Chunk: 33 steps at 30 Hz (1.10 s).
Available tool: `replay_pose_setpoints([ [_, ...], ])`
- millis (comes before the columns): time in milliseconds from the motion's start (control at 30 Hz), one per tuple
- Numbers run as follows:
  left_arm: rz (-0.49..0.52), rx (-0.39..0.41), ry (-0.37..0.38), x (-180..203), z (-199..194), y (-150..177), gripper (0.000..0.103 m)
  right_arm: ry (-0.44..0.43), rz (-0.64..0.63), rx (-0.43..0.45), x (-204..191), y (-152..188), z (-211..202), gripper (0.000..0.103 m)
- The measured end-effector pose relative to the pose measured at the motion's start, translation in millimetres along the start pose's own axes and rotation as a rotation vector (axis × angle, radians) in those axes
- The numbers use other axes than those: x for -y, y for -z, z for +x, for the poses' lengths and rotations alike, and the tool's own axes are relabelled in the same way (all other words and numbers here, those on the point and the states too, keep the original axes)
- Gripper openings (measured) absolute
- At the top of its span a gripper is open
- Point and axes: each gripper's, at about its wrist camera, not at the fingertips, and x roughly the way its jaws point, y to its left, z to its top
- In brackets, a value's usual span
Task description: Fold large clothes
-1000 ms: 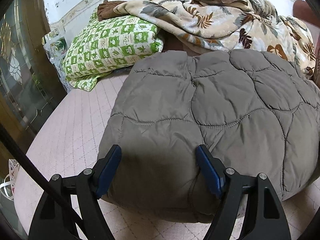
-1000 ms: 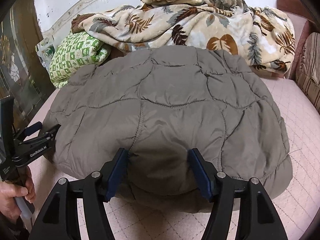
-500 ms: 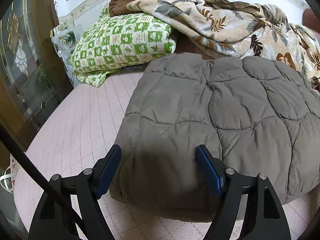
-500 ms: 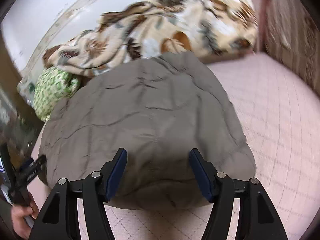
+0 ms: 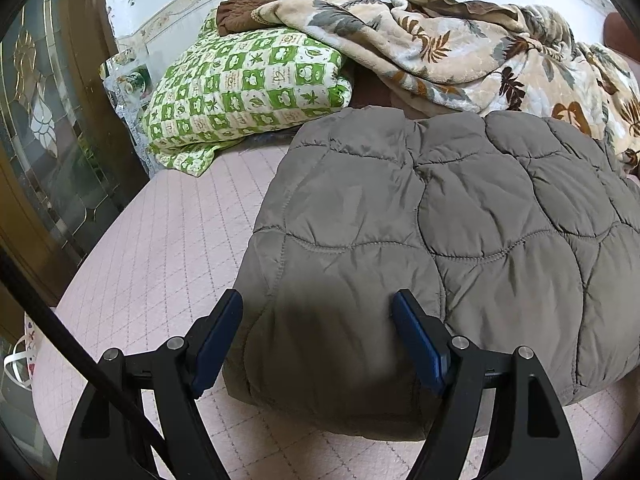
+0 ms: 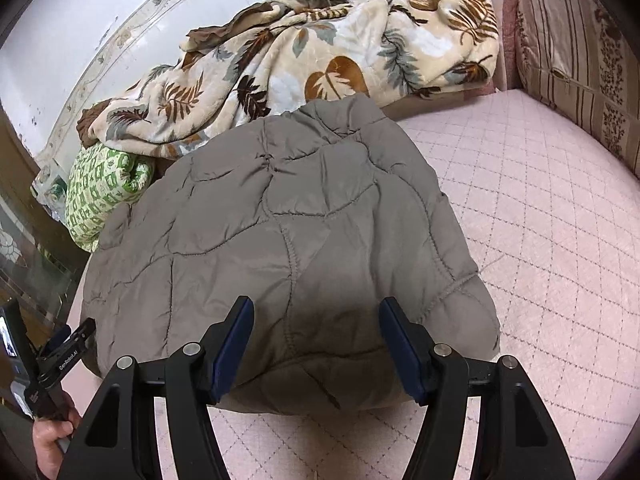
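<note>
My left tool (image 5: 318, 334) stands released over the near left corner of the folded grey-brown quilted puffer jacket (image 5: 440, 240), its blue pads (image 5: 218, 340) apart with padding bulging between them, though I grip nothing. My right tool (image 6: 316, 344) is likewise released, wide open above the jacket's near right edge. The jacket lies as a thick, roughly square bundle in the middle of the pink quilted bed (image 6: 540, 220), its far edge close to the leaf-patterned beige fleece blanket (image 6: 320, 52) heaped at the bed's head, with the green-and-white checked pillow (image 5: 244, 92) at the far left corner.

Compared with a second ago, my right hand has swung towards the bed's right side and rolled, so that view now tilts and shows the bundle's right edge and bare bed beyond. My left tool has barely shifted. The jacket itself looks unchanged in shape.

I judge the folding is mostly done and I am lining up on both near corners, perhaps for one last fold or a tidy-up; whether loose sleeves hide underneath I cannot tell.
</note>
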Motion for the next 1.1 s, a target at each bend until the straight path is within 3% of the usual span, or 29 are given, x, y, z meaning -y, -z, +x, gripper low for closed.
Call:
replay_pose_setpoints([
  [467,-0.012,0.015,-0.015,-7,-6,-3,0.077,0.025,0.007,0.011,5,0,-16,0.069],
  [833,-0.051,0.072,-0.151,-24,-15,-8,0.077,0.034,0.012,0.019,11,1,-23,0.069],
  [1100,-0.075,0.058,-0.182,-36,-12,-9,0.077,0.040,0.021,0.017,14,1,-23,0.069],
])
